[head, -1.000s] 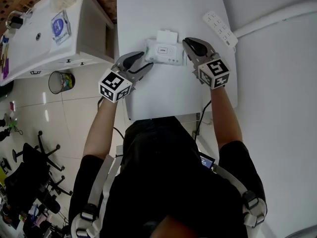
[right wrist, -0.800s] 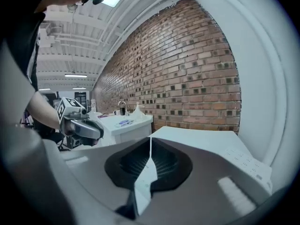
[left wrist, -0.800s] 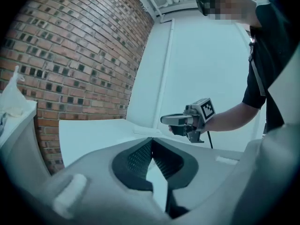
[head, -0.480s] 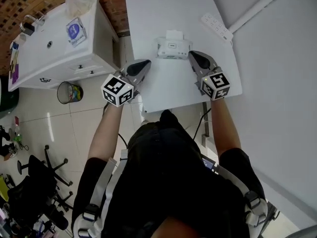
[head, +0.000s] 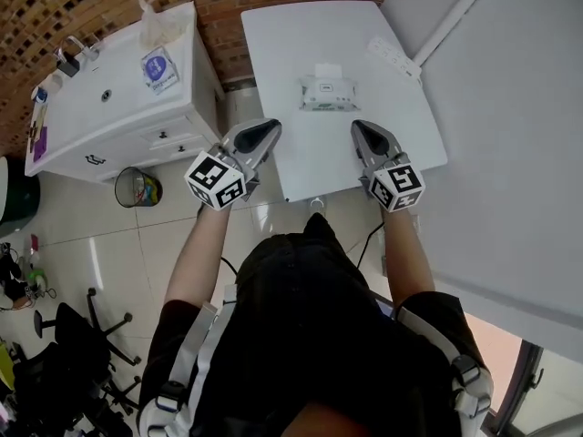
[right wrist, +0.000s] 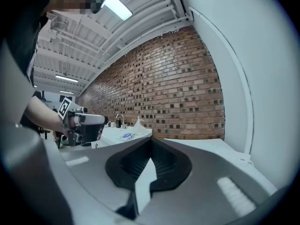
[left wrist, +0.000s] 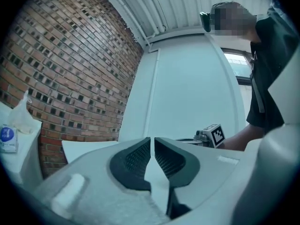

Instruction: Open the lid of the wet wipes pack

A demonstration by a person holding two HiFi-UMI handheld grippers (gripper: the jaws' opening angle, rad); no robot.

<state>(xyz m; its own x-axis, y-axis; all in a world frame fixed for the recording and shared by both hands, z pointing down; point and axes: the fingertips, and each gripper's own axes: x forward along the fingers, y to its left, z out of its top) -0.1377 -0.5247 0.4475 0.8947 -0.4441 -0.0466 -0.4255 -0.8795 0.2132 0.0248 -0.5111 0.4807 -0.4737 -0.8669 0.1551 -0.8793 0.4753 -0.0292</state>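
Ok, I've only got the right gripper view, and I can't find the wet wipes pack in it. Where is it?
Observer: On the head view, the white rectangular wet wipes pack lies on the white table, just beyond the right gripper and apart from it.
Operator: Is its lid open?
Observer: Its white lid looks flipped up at the far edge.
Operator: Anything on the floor?
Observer: A round waste bin, left of the table.
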